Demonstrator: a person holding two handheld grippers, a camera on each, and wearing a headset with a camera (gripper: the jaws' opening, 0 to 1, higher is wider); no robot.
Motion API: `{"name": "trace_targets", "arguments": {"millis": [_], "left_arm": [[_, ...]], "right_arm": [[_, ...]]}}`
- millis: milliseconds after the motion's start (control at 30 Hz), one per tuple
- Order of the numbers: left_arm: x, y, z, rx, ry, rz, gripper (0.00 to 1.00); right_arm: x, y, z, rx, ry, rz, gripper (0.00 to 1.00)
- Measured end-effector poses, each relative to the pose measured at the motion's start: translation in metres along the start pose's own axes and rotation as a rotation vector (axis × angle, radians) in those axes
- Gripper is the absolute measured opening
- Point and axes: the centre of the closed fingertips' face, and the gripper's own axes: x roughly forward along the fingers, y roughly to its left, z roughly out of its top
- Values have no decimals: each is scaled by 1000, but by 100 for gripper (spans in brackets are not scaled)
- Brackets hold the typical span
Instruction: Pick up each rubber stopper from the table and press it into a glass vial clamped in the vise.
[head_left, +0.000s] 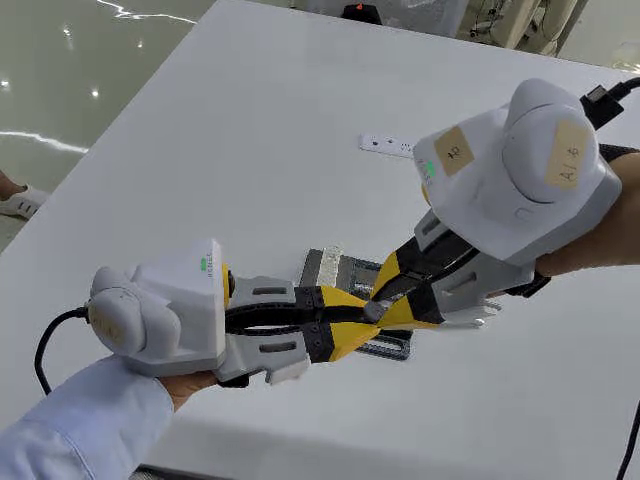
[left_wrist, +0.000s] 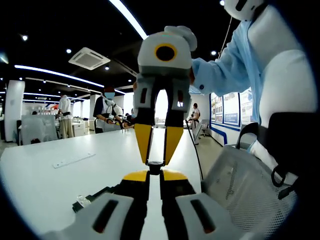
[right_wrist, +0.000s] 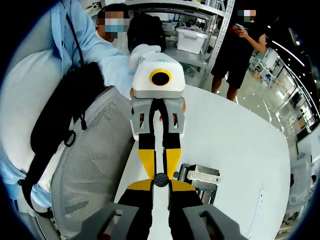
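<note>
Rubber stopper (right_wrist: 160, 180) pinched where left gripper (head_left: 358, 318) and right gripper (head_left: 385, 298) meet, both jaws closed on it — near the vise (head_left: 335, 268); pressing it into a vial remains.

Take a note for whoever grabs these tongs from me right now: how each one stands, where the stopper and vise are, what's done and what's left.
Left tongs and right tongs: they meet tip to tip, and both look shut on one stopper. I cannot tell which one bears it.
Vise: sits on the table, right under the tips. Any vials in it are too small to make out.
Done: one stopper is off the table and over the vise.
Left: press it into a vial. How many vials are already plugged cannot be told.
</note>
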Motion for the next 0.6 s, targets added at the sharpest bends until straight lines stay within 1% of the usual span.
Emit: {"name": "trace_targets", "arguments": {"millis": [367, 600], "left_arm": [[0, -2, -2, -11, 6, -8, 2], [0, -3, -2, -19, 4, -11, 2]], "right_arm": [[1, 2, -1, -38, 13, 2, 8], [2, 2, 1, -44, 10, 4, 8]]}}
